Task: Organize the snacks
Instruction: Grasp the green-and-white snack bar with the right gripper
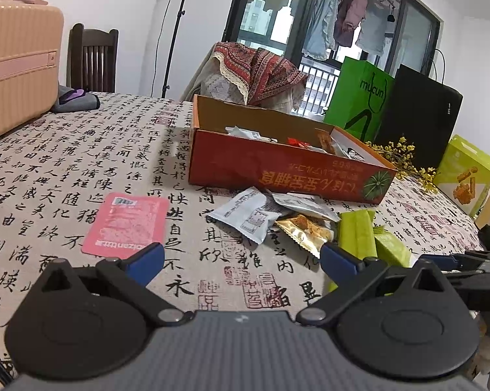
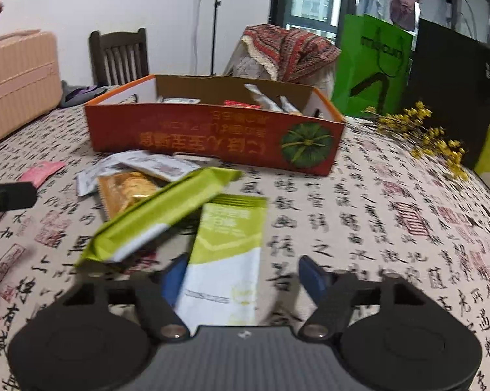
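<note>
An orange cardboard box (image 1: 277,169) (image 2: 212,140) stands on the table with several snack packets inside. In front of it lie loose packets: a pink one (image 1: 126,224) (image 2: 41,171), a grey-white one (image 1: 248,215) (image 2: 95,171), a golden one (image 1: 305,229) (image 2: 127,190) and two green ones (image 2: 166,215) (image 2: 225,254), also in the left wrist view (image 1: 357,234). My left gripper (image 1: 241,260) is open and empty above the cloth. My right gripper (image 2: 241,277) is open around the near end of a green-and-white packet that lies flat between its fingers.
The table has a calligraphy-print cloth (image 1: 65,176). A pink suitcase (image 1: 16,65) stands at the far left. Behind the box are a chair draped in patterned cloth (image 1: 254,71), a green bag (image 1: 362,97), a black bag (image 1: 421,114), yellow flowers (image 1: 404,159) and a green snack box (image 1: 466,176).
</note>
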{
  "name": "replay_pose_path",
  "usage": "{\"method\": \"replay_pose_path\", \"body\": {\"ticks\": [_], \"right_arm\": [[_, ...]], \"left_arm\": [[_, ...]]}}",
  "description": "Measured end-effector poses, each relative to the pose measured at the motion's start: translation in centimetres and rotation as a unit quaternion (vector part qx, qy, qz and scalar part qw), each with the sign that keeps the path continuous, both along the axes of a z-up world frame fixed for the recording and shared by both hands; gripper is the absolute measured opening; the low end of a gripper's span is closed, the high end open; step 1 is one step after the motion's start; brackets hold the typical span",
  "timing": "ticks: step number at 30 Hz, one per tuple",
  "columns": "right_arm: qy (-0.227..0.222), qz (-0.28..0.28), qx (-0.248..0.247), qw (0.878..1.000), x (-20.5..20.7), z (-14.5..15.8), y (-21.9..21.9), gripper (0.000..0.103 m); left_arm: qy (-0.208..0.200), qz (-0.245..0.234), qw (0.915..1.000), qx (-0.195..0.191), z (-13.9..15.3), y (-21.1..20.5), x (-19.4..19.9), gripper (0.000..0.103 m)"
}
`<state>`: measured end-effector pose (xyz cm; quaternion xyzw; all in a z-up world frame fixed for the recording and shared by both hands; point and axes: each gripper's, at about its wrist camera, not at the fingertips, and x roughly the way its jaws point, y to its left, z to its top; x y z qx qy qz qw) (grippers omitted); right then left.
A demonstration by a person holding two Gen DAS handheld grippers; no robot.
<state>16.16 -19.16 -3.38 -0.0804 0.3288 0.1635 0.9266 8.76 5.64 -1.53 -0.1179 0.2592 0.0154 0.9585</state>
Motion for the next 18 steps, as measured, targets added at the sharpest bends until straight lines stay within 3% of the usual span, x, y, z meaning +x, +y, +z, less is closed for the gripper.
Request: {"method": "replay_pose_path", "body": {"ticks": [1, 7, 18], "right_arm": [[0.001, 0.000, 0.004, 1.000, 0.2, 0.0, -0.3, 0.049], [0.002, 0.011, 0.025, 1.000, 0.4, -0.1, -1.2, 0.038], [-0.041, -0.027, 0.039, 0.998, -0.4, 1.0, -2.7, 0.036]], "left_arm": [[0.000, 0.000, 1.0000, 0.000, 0.0, -0.1, 0.0, 0.103], [0.001, 0.000, 1.0000, 0.002, 0.0, -0.3, 0.0, 0.103], [0.004, 0.000, 0.9999, 0.012, 0.5, -0.6, 0.6, 0.103]]}}
